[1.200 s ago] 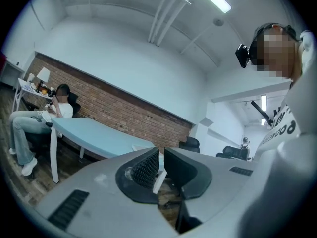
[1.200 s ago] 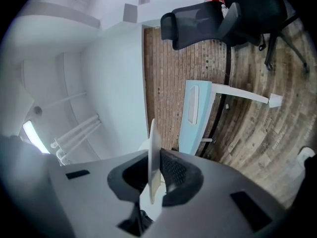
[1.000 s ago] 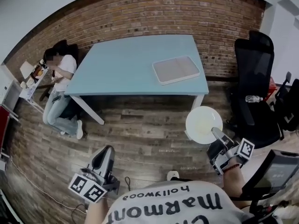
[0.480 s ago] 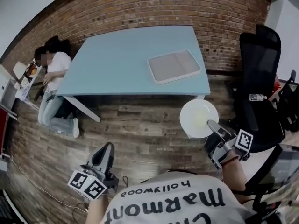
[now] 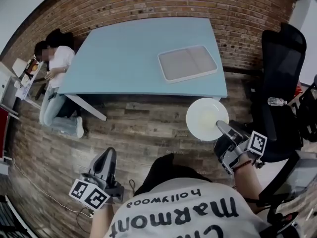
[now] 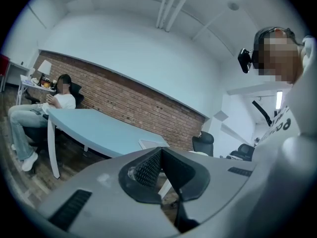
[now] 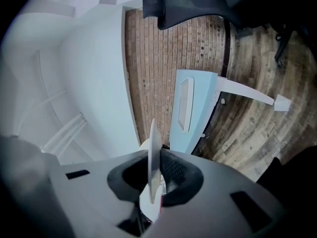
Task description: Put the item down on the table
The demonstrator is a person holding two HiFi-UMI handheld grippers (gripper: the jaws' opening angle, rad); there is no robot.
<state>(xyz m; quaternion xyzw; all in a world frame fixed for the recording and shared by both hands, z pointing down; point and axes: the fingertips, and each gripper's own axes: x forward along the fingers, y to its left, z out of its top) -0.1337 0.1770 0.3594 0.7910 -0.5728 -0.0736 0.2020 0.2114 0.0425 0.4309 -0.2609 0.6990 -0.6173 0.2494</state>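
White plate [image 5: 207,119]: clamped by its rim in the right gripper [image 5: 224,130]. The right gripper view shows the plate [image 7: 152,148] edge-on between the ribbed pads, with both pads of the right gripper [image 7: 158,168] pressing on it. The plate is in the air, not on the table. In the head view it faces up over the wood floor [image 5: 143,133], just off the near right corner of the light-blue table [image 5: 133,58].

Left gripper [image 5: 106,158]: low at the person's left side, over the floor and well apart from the plate. In the left gripper view its jaws are together at the tips of the left gripper [image 6: 159,155], with nothing between them.

On the table: a flat rectangular tray [image 5: 187,63] near the right end; the rest of the top is bare blue surface.

Right of the table is a black office chair [image 5: 280,78], with what looks like a bottle [image 5: 277,101] on its seat, too small to be sure.

Brick wall [image 5: 163,4] runs behind the table. A seated person [image 5: 57,83] is at its far left end, against the wall.
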